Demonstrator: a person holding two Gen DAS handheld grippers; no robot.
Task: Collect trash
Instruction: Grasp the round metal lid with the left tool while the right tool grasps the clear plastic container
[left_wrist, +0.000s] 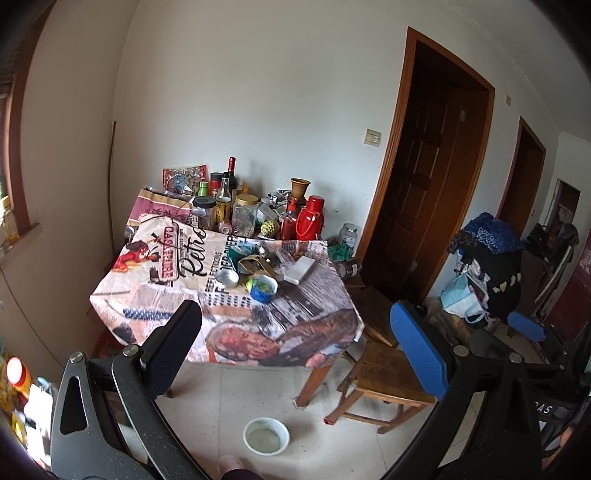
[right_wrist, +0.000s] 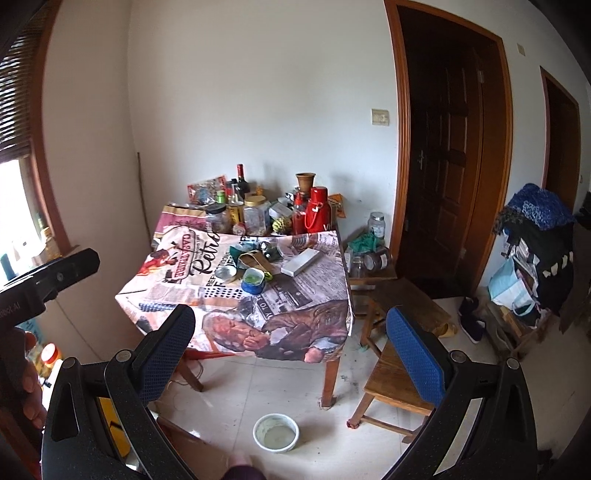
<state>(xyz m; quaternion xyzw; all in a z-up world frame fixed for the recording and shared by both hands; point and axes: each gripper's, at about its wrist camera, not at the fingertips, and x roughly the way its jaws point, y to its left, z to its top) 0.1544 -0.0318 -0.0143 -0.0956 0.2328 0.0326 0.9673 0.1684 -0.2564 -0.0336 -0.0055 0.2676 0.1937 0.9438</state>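
Observation:
On a table under a printed newspaper-style cloth (left_wrist: 166, 295) lies a cluster of small items: a blue cup with green contents (left_wrist: 264, 290), a round metal tin (left_wrist: 226, 277), a white flat box (left_wrist: 301, 269), and crumpled green and clear wrappers (left_wrist: 240, 254). The right wrist view shows the same blue cup (right_wrist: 253, 282) and white box (right_wrist: 301, 262). My left gripper (left_wrist: 295, 308) is open and empty, short of the table's near edge. My right gripper (right_wrist: 290, 313) is open and empty too, at about the same distance. A person's hand holds the left gripper's body (right_wrist: 55, 275).
Bottles, jars and a red thermos (left_wrist: 310, 218) crowd the table's back edge. A white bowl (left_wrist: 266, 435) sits on the tiled floor in front. Wooden stools (left_wrist: 388, 376) stand right of the table, with jars behind them. Dark doors (left_wrist: 424, 184) and a heap of clothes and bags (left_wrist: 487, 266) are further right.

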